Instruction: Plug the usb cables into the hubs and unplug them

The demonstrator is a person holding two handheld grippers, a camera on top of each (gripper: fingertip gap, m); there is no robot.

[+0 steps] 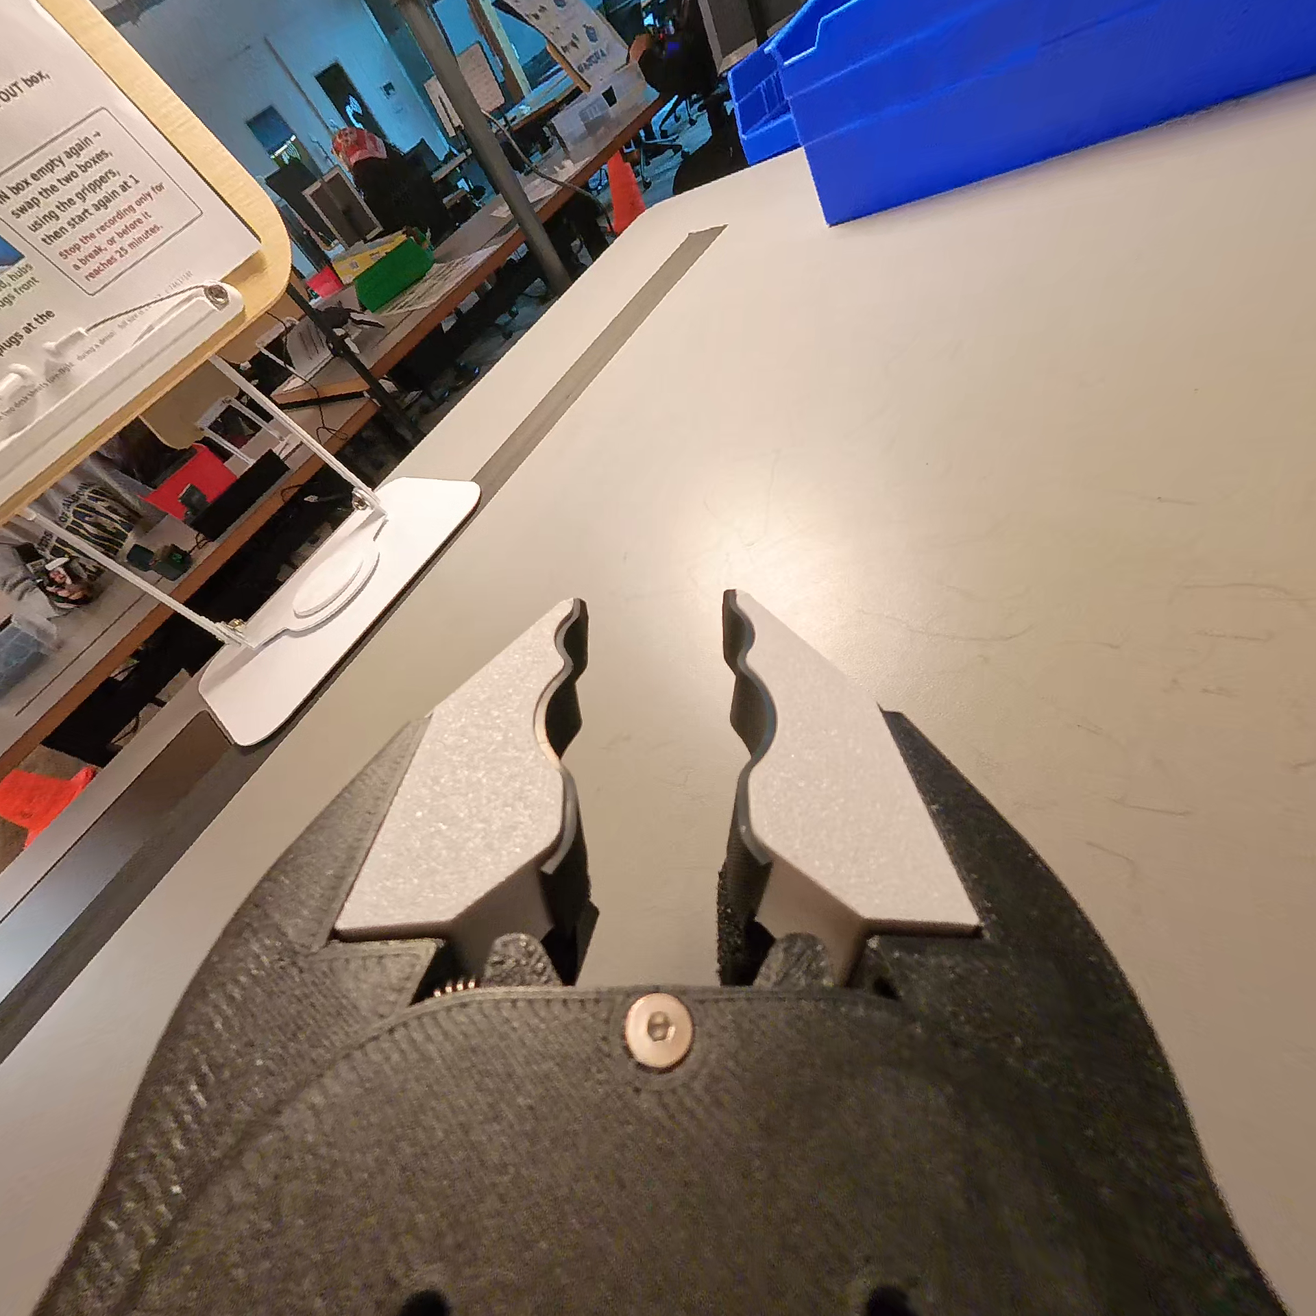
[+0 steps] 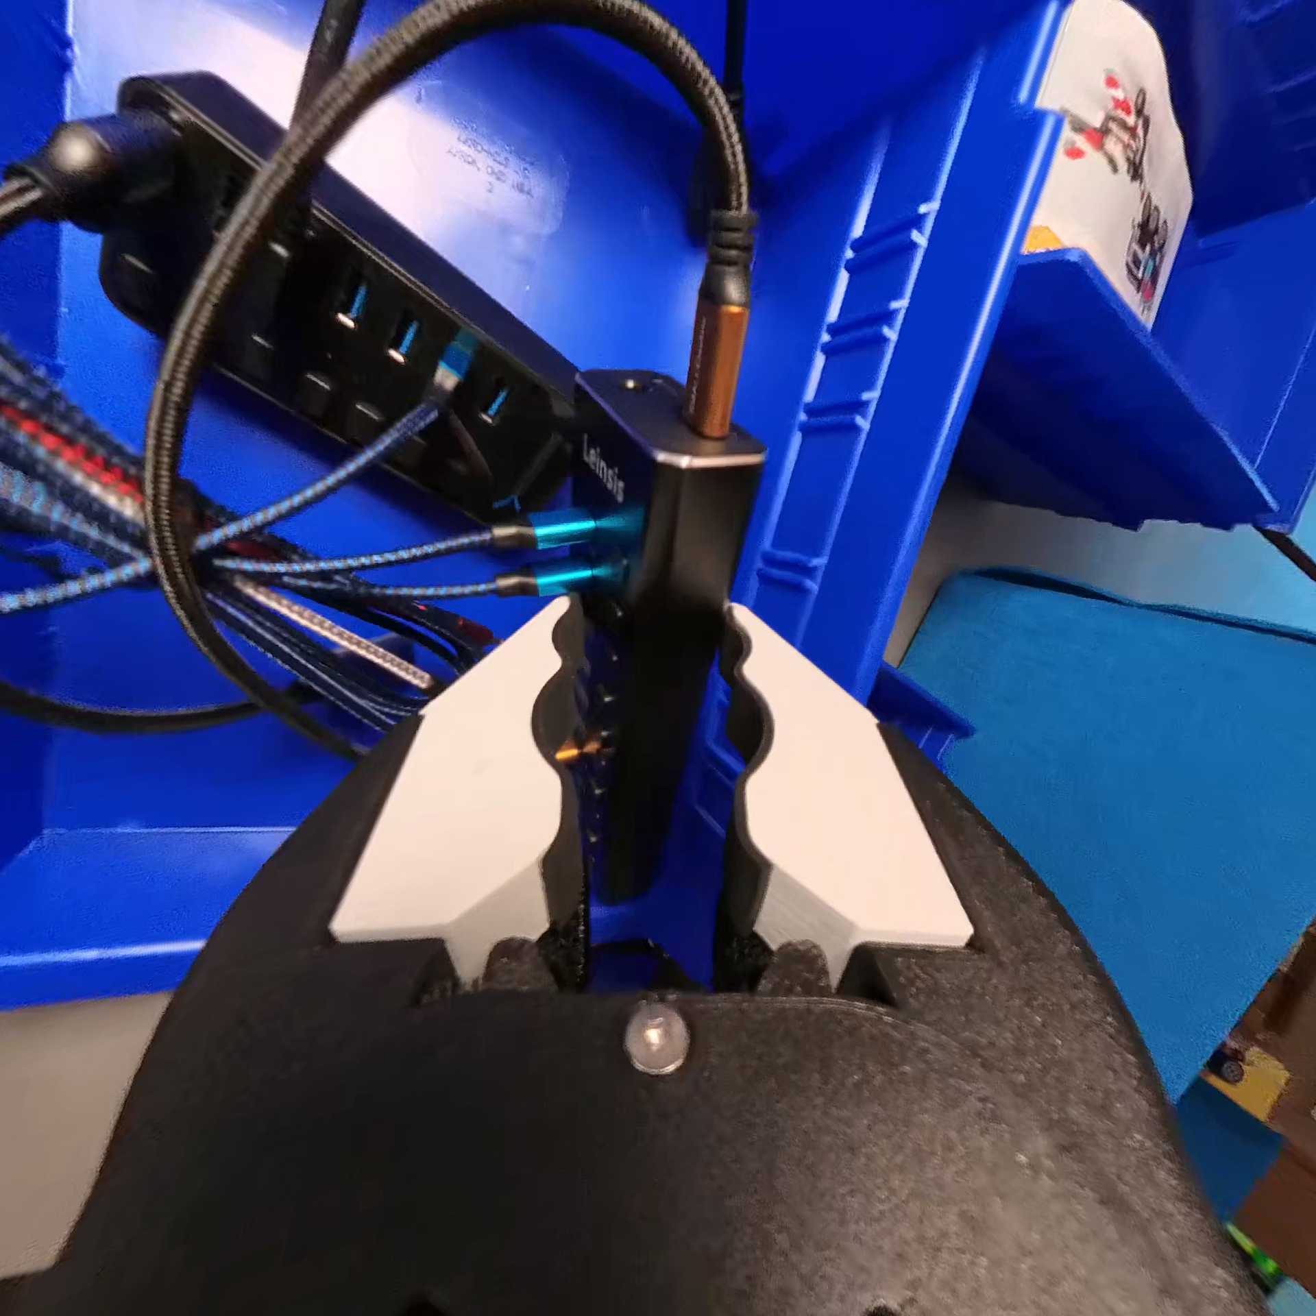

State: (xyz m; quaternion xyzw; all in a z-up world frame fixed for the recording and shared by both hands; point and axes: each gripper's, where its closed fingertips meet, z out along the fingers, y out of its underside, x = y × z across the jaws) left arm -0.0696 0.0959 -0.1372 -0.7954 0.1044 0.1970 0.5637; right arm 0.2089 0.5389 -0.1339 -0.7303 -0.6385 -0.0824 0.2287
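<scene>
In the right wrist view my right gripper (image 2: 651, 609) is shut on a dark grey USB hub (image 2: 683, 541) and holds it upright inside a blue bin (image 2: 605, 142). A black braided cable with a copper-coloured plug (image 2: 716, 370) sits in the hub's top end. Two cyan plugs (image 2: 570, 530) with blue braided cables sit in its left side. A long black hub (image 2: 342, 335) lies behind it in the bin, with one cyan plug (image 2: 452, 363) in it and several free ports. My left gripper (image 1: 655, 605) is open and empty, low over the grey table (image 1: 926, 498).
Loose braided cables (image 2: 85, 498) bunch at the bin's left. A second blue bin (image 2: 1111, 399) and a teal surface (image 2: 1104, 748) lie to the right. In the left wrist view, blue bins (image 1: 1032, 107) stand far right and a document stand (image 1: 342, 605) sits at the table's left edge. Some 55 cm of space lies between my two pairs of fingers.
</scene>
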